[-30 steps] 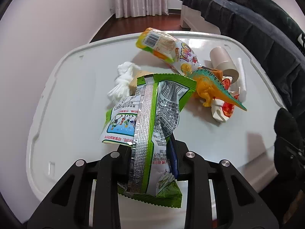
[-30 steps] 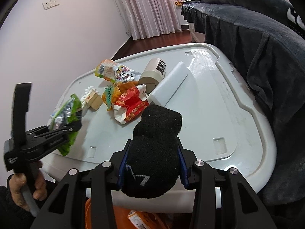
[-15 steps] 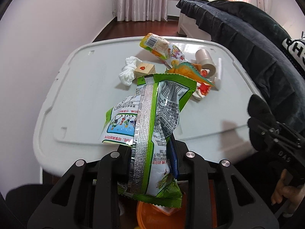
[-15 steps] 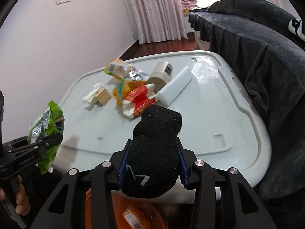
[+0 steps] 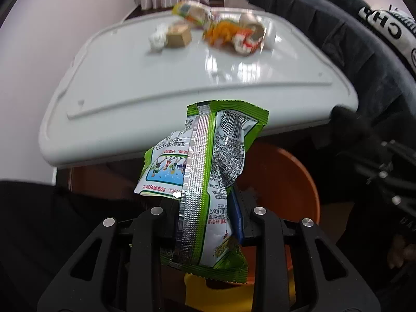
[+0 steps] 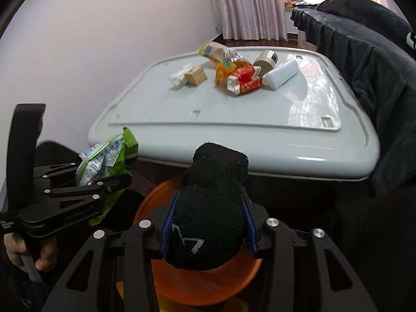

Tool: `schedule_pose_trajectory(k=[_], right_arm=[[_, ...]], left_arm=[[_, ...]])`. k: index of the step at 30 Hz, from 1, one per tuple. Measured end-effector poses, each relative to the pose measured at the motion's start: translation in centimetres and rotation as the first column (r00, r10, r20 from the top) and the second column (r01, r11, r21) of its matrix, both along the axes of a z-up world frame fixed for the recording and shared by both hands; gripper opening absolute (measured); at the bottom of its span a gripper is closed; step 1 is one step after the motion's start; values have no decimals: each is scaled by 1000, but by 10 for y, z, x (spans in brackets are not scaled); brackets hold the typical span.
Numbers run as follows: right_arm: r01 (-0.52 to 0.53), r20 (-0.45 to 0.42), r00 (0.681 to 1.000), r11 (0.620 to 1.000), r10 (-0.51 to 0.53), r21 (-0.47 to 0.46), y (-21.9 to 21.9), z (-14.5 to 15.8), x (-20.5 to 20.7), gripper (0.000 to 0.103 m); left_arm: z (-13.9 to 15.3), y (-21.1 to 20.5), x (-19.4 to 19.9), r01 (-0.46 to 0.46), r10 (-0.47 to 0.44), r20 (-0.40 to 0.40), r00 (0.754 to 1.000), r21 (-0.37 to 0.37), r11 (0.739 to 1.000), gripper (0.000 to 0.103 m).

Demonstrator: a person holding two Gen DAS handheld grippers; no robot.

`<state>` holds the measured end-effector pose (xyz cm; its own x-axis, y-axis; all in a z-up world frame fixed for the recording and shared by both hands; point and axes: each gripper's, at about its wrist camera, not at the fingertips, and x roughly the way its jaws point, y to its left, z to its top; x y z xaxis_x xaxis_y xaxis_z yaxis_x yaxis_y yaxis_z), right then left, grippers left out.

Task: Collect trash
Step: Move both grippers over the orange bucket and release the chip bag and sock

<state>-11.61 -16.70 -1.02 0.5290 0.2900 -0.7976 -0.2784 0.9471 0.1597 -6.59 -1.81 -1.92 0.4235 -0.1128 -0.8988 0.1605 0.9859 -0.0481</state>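
My left gripper (image 5: 208, 218) is shut on a green and silver snack wrapper (image 5: 205, 171), which hangs past the near edge of the white table (image 5: 130, 78) above an orange bin (image 5: 283, 182). The same wrapper (image 6: 106, 158) and left gripper (image 6: 114, 179) show at the left of the right wrist view. My right gripper (image 6: 208, 231) is shut on a rolled black sock (image 6: 210, 202), held over the orange bin (image 6: 208, 280). Left on the table: a white tissue (image 6: 178, 78), a small wooden block (image 6: 196, 76), a snack bag (image 6: 218, 52) and a red wrapper (image 6: 243, 79).
An orange toy dinosaur (image 6: 223, 69), a tape roll (image 6: 266, 59) and a white block (image 6: 282, 74) also lie on the table. A dark blanket-covered bed (image 6: 364, 52) runs along the right. A hand (image 6: 39, 254) grips the left tool's handle. Something yellow (image 5: 215, 293) sits under the bin.
Both grippers have drawn back from over the table to past its near edge, each still holding its item. The orange bin has come into view beneath them.
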Motion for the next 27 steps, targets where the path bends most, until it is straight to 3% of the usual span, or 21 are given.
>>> schedule_pose_trajectory(k=[18,19,21,22,27], right_arm=[[-27,-138,990,1000,26,-9,7,-30,6,45],[-31,-140,990,1000,29,-6,7,-31,6,49],[-35,-144,989,999,33,-6,8,-31,6,60],[-32,-138,990,999,30,-10,8,-30,6,71],[-11,-102,995,1000,13,18,1,-21,2,73]], left_arm=[[-36,-1,-3,20,-24,-141,990,-30,999,30],[-36,-1,-3,18,-23,-142,990,-31,999,32],[-35,0,-3,9,-13,-141,990,-23,1000,64],[-34,2,-3,-1,0,-131,991,-12,1000,71],[-30,9,-5,-23,19,-119,993,-34,999,74]])
